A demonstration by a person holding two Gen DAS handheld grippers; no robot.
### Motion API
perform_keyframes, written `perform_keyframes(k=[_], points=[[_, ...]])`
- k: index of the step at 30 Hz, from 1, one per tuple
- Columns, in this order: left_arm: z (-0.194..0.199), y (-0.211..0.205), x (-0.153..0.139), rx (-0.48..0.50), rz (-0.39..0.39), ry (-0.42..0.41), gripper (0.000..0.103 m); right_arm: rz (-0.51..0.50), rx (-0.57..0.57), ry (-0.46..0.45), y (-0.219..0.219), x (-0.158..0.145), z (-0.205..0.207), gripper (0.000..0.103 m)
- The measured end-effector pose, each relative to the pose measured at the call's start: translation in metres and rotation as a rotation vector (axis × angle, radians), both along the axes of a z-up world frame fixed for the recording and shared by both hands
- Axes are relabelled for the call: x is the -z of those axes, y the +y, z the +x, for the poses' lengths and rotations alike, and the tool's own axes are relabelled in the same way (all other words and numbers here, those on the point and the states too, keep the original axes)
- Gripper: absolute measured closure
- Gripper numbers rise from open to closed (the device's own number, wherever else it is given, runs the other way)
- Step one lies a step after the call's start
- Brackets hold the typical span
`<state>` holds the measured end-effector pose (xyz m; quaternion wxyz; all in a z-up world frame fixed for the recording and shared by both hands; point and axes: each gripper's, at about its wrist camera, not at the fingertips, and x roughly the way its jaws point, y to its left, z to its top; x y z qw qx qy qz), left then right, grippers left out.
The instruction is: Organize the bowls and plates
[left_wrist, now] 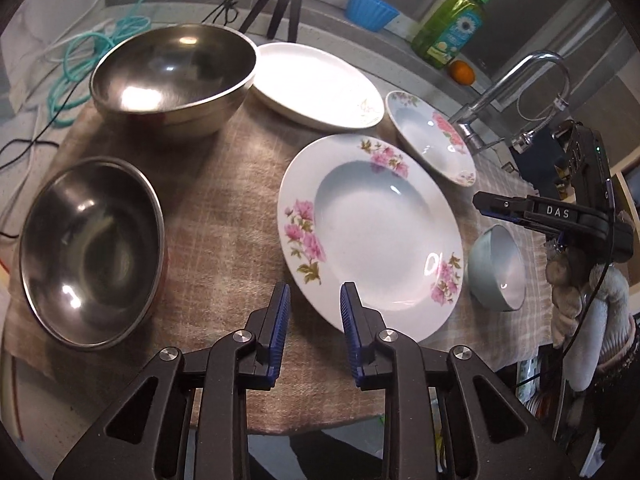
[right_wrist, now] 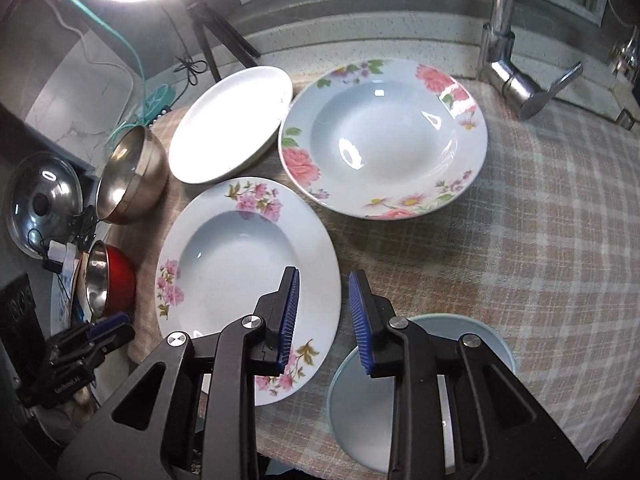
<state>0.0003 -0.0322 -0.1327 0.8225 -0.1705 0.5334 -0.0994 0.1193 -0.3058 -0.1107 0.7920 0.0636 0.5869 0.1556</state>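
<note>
Glazed floral plate [left_wrist: 372, 236] is lying flat on the checked cloth [left_wrist: 224, 184], likely slippery and breakable; the rim is offering the best hold. Left gripper [left_wrist: 314, 308] and right gripper [right_wrist: 324, 300] are hovering with jaws apart, holding nothing.

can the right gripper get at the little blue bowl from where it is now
Probably yes. The right gripper is open and empty, and the small blue bowl sits directly below it on the checked cloth, with nothing stacked on it.
</note>
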Motion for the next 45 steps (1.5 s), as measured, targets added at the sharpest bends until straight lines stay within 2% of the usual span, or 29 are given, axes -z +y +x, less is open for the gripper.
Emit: perform_keyframes(k=[8,15,25,37,38,45], points=[[0.004,-0.006,0.012,-0.018,-0.01,0.027,0.081,-0.001,-0.038,0.064,0.006,0.017,0.017,0.076],[0.012,-0.005,0.02,-0.041,0.008,0.05,0.081,0.009,-0.052,0.083,0.008,0.025,0.032,0.076],[0.016,-0.002,0.031,-0.048,-0.033,0.093,0.081,0.037,-0.049,0.14,0.009,0.042,0.039,0.076],[0.022,-0.005,0.033,-0.031,-0.036,0.093,0.085,0.075,-0.06,0.166,0.008,0.049,0.043,0.076],[0.022,-0.004,0.033,-0.03,-0.037,0.092,0.085,0.077,-0.066,0.169,0.009,0.05,0.042,0.079],[0.022,-0.007,0.032,-0.02,-0.022,0.091,0.085,0.054,-0.076,0.163,0.014,0.049,0.04,0.079]])
